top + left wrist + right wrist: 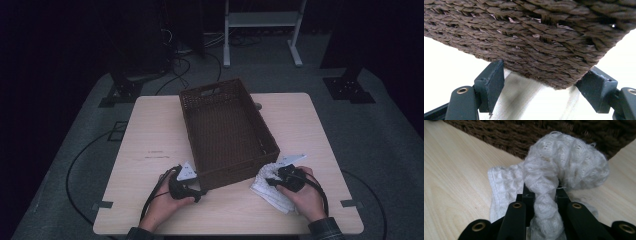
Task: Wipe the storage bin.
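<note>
Right gripper [541, 195] pinched on white knit cloth [564, 167], left gripper [544, 82] wide open astride brown wicker basket [529, 37] corner

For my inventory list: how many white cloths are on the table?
1. The white cloth lies near the table's front right, beside the brown basket, bunched between the jaws of the right gripper. Nothing shows inside the basket.

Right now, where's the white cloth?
High view: the white cloth lies on the table near its front right, just off the basket's near right corner, pinched in the right gripper.
</note>
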